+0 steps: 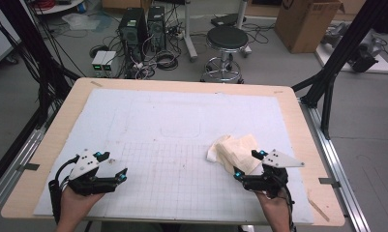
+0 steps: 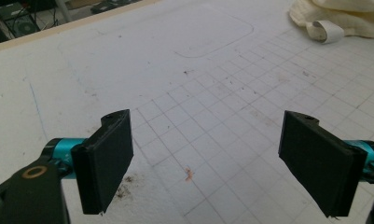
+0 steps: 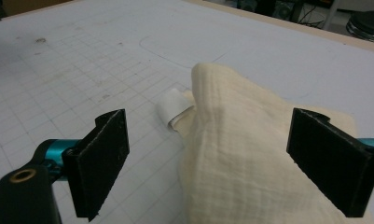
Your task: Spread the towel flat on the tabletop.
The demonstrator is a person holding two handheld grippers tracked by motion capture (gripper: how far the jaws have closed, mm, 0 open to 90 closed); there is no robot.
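A crumpled cream cloth (image 1: 235,151) with a white label (image 3: 168,105) lies on the white gridded mat (image 1: 182,179), right of centre. My right gripper (image 1: 248,164) hovers at the cloth's near edge. In the right gripper view the cloth (image 3: 231,140) bulges up between the wide-apart jaws of that gripper (image 3: 209,116), and neither pad presses on it. My left gripper (image 1: 113,166) is over bare mat at the front left, open, with nothing between its jaws (image 2: 207,116). In the left gripper view the cloth (image 2: 343,16) lies far off at the top right.
The mat covers a wooden table (image 1: 51,140). A thin wooden stick (image 1: 319,209) lies near the front right corner. Beyond the table are a black stool (image 1: 226,38), computer towers (image 1: 141,26), cables and a cardboard box (image 1: 305,21). Black frame posts (image 1: 334,63) flank the table.
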